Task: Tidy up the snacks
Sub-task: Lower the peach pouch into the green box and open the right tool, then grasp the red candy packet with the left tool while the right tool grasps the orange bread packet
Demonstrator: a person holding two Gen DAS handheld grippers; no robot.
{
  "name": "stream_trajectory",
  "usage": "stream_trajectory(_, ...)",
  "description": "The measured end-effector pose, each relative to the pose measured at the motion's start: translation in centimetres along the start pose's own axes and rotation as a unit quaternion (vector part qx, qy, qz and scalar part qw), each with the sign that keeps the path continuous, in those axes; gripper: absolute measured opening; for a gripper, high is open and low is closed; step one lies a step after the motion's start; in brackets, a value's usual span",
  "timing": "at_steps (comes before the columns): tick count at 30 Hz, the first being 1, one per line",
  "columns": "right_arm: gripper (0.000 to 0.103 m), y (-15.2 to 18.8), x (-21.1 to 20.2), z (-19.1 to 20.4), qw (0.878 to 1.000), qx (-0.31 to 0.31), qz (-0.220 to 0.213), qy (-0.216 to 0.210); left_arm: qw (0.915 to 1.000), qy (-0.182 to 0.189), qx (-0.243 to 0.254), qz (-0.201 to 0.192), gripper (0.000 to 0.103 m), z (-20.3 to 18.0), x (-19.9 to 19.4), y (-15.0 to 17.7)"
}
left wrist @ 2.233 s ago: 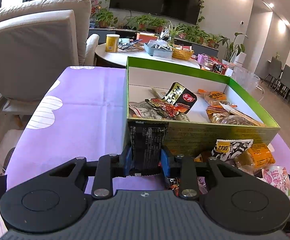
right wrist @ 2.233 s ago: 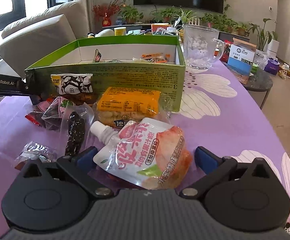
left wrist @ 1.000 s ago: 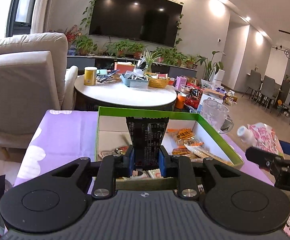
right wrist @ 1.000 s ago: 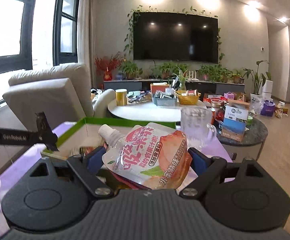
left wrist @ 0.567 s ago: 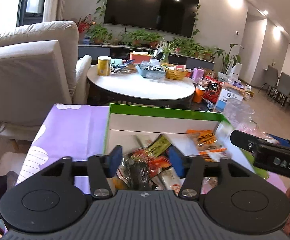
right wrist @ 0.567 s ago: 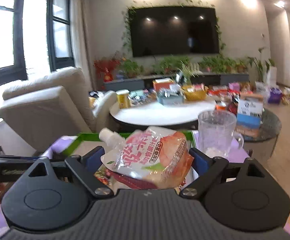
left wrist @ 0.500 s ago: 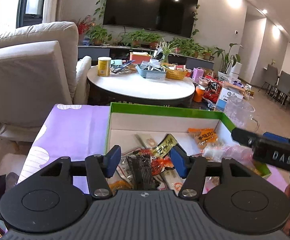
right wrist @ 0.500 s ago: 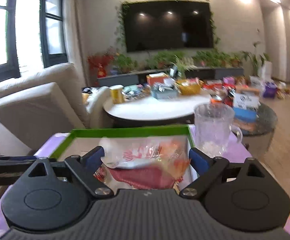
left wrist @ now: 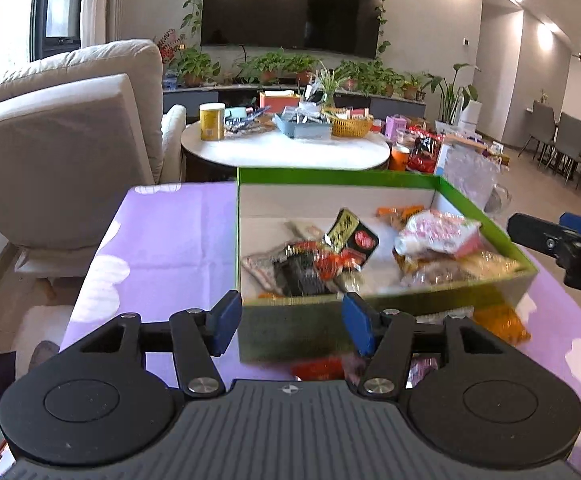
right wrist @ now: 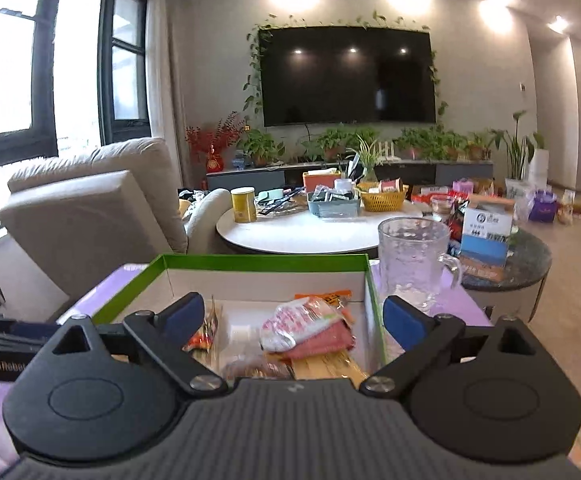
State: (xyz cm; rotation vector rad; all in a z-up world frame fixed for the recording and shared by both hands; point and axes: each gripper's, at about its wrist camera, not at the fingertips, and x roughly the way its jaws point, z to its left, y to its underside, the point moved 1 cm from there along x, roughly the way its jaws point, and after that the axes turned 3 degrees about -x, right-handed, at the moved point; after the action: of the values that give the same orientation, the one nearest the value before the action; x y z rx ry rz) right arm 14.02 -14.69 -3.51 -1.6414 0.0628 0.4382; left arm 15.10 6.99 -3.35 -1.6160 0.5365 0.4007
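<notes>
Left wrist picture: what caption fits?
Open left gripper hovers before green box holding snack packets.

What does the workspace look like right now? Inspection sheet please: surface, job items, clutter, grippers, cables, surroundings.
Surface: purple floral tablecloth, flat, mostly bare on the left.
Job's things: green-rimmed cardboard box holds loose snacks, including a pink-and-white spouted juice pouch at its right side and a black foil snack packet near its front wall. An orange snack pack and a red wrapper lie outside, in front of the box; both blurred.
Clutter: clear glass mug beside the box's far right corner.
Grippers: left gripper jaws open, empty; right gripper jaws open, empty, above the box.
Cables: nothing seen on the table.
Surroundings: beige armchair, round white coffee table, wall television.
</notes>
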Motion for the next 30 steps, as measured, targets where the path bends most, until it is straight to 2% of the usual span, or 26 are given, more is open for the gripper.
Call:
stream_trajectory(6, 0.085, 1.5, -1.2, -0.5, 0.999, -0.024, 0.023, 0.017, 0.9997, -0.004, -0.007, 0.023, 0.053, 0.4, -0.3, 1.8)
stream_trajectory(10, 0.085, 3.3, -0.1, -1.2, 0.997, 0.009, 0.071, 0.025, 0.9989, -0.019, 0.006, 0.043, 0.053, 0.1, 0.3, 3.2)
stream_trajectory(14, 0.085, 4.4, 1.2, -1.1, 0.994, 0.039, 0.102, 0.031, 0.9984, -0.015, 0.019, 0.052, 0.053, -0.2, 0.3, 3.9)
stream_trajectory(18, 0.085, 4.4, 1.8, -1.2, 0.991, 0.076, 0.110, 0.027, 0.9978, -0.003, 0.038, 0.055, 0.053, -0.8, 0.1, 4.3)
stream_trajectory(24, 0.085, 5.0, 1.6, -1.0, 0.991, 0.076, 0.112, 0.021, 0.9949, 0.000, 0.068, 0.074, 0.053, -2.3, 1.2, 5.1)
stream_trajectory(30, 0.085, 5.2, 2.0, -0.5, 0.990, 0.066, 0.121, 0.014, 0.9958, -0.010, 0.043, 0.081, 0.054, -2.3, 2.8, 4.7)
